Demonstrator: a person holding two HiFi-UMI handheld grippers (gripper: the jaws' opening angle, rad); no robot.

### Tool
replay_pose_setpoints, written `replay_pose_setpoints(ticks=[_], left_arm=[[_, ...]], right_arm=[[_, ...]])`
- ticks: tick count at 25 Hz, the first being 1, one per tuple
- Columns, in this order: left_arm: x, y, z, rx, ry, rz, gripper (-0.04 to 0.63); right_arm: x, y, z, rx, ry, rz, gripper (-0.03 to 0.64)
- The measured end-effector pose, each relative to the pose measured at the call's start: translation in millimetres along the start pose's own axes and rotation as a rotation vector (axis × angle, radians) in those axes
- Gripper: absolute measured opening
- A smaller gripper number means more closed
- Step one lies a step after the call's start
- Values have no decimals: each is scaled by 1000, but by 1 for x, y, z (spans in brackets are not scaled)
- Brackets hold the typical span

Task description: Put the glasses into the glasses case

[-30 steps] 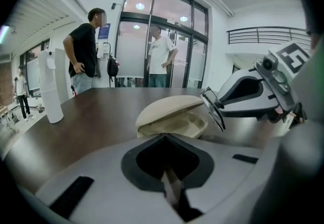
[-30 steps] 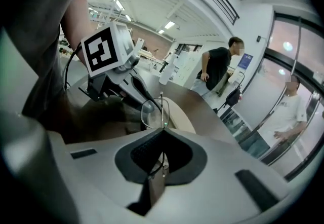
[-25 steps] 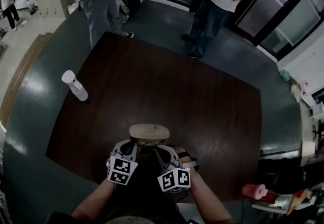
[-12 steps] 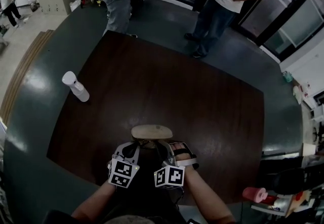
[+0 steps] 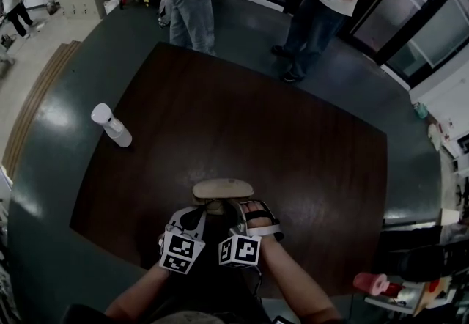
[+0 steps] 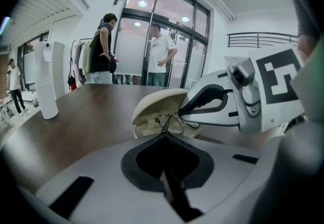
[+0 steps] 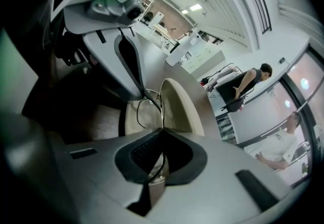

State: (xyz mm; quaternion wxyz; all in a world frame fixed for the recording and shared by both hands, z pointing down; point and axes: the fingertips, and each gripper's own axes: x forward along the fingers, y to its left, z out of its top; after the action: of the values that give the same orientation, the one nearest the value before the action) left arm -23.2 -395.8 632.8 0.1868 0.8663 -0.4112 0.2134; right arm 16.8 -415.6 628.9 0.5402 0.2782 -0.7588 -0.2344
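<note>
The glasses case (image 5: 222, 189) is seen open by the middle of the near edge of the bench (image 5: 308, 146), its long axis parallel to that edge. The glasses (image 6: 169, 122) are held just short of its mouth, directly ahead of both claws. The left claw (image 6: 164, 136) is pressed together on one thin temple, and the right claw (image 7: 162, 131) is likewise pinched on the frame. Neither is judged nearer. A short push forward and down appears needed. The frame is fine metal wire with clear lenses. The case is a smooth, beige, oval clamshell. The bench is dark wood.
</note>
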Motion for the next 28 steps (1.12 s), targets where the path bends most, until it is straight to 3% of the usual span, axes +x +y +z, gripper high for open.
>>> replay_pose_setpoints(ticks=[14, 28], left_arm=[[-2, 1, 0, 2, 0, 7, 3], [-2, -1, 0, 3, 2, 14, 3]], right_arm=[[18, 0, -3, 13, 66, -30, -12], [16, 1, 5, 78, 33, -39, 7]])
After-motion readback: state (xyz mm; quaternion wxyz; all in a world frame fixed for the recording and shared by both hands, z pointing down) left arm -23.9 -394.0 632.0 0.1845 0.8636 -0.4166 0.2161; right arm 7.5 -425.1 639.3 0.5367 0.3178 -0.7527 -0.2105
